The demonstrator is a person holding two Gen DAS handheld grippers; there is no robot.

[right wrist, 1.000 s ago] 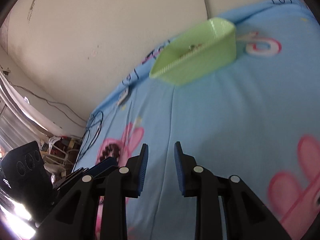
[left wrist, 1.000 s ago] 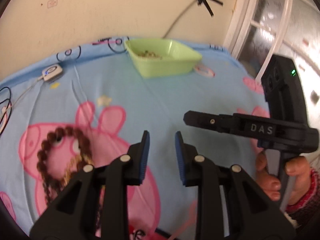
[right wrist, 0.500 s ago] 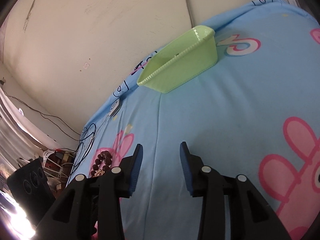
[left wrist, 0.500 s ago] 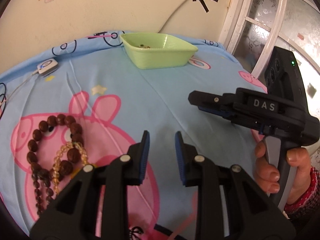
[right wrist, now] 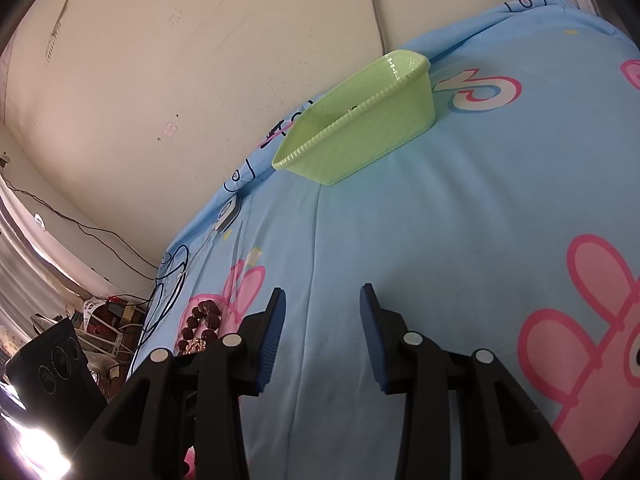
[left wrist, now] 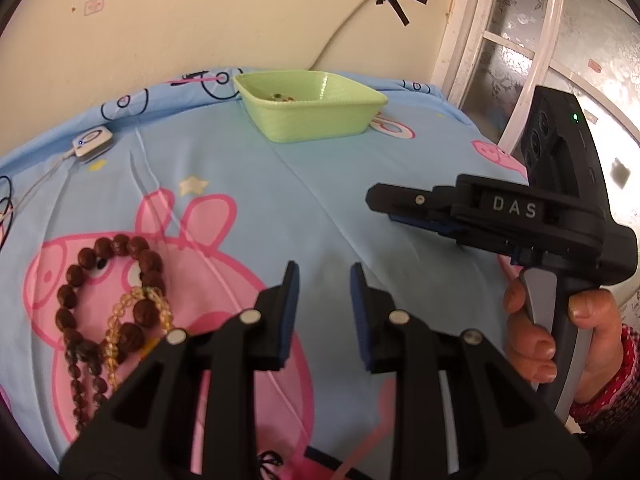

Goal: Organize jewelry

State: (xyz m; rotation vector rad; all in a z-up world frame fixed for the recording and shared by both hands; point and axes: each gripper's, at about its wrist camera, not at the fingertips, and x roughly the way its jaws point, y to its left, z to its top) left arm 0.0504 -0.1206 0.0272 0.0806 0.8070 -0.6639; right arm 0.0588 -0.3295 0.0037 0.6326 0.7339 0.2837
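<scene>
Right now both of my tools hang over the blue cartoon-pig sheet (left wrist: 248, 184) with nothing in them: my left gripper (left wrist: 323, 292) has its jaws a little apart over bare cloth, and my right gripper (right wrist: 322, 320) stands somewhat wider, also over bare cloth. The jewelry left to sort, a dark brown bead strand (left wrist: 80, 300) tangled with an amber bead strand (left wrist: 120, 320), lies on the pig print off to the left of my left tool, well apart from the green tray (left wrist: 312, 116) by the wall, where a few small pieces already sit. My worry is the tangle: I judge that pinching one strand could drag the other along, or that round beads could slip off the pads and the strand fall short of the tray. The soft sheet may also bunch under the jaws, and the white cabled device (left wrist: 93, 141) could snag. The only writing I can read is "DAS" (left wrist: 514, 207) on my right tool's body.
</scene>
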